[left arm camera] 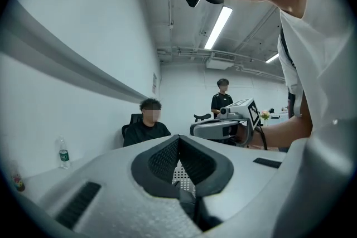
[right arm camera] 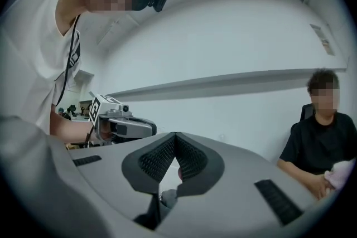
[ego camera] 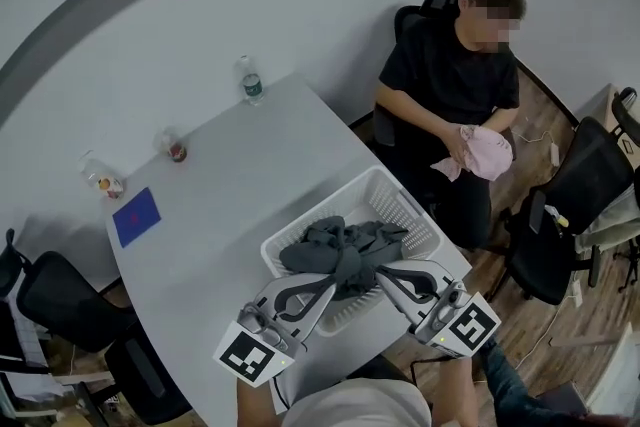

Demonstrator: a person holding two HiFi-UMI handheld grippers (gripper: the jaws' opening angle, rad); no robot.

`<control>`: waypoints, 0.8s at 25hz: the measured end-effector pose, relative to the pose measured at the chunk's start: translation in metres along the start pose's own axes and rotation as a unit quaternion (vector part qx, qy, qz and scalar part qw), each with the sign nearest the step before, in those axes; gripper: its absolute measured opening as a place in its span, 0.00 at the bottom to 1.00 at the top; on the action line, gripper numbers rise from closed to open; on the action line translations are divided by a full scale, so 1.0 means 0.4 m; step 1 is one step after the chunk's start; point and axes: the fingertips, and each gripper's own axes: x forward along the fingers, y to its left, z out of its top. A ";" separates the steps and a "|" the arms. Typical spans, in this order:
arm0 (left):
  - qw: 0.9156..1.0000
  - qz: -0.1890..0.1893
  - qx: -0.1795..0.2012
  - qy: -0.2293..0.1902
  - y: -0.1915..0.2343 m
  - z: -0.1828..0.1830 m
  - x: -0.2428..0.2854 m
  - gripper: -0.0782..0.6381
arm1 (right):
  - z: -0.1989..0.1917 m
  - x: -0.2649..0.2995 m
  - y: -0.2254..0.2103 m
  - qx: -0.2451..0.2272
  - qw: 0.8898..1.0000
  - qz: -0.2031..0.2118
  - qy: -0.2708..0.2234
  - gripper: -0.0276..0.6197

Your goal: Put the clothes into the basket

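Note:
A white mesh basket (ego camera: 395, 183) stands at the near right end of the grey table (ego camera: 250, 185), with dark grey clothes (ego camera: 340, 245) heaped in it. Both grippers hover over the basket's near side, pointing level. My left gripper (ego camera: 335, 283) is shut; in its own view its tips (left arm camera: 178, 139) meet with no cloth showing between them, and basket mesh (left arm camera: 181, 175) shows below. My right gripper (ego camera: 383, 273) is shut as well, its tips (right arm camera: 175, 136) touching, with no cloth between them. The grey heap partly hides both tips in the head view.
A seated person across the corner holds a pink cloth (ego camera: 487, 153). On the far table are a water bottle (ego camera: 250, 80), two small jars (ego camera: 173, 147), and a blue square (ego camera: 136, 215). Black office chairs stand at the right (ego camera: 565, 205) and left (ego camera: 60, 300).

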 end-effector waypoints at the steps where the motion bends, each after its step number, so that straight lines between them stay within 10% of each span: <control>1: 1.000 0.000 0.000 -0.002 -0.003 0.002 -0.003 0.11 | 0.003 -0.001 0.004 -0.001 1.000 -0.001 -0.005 0.05; 20: 1.000 0.006 0.013 -0.009 -0.037 0.025 -0.023 0.11 | 0.012 -0.016 0.035 -0.010 1.000 -0.003 -0.008 0.05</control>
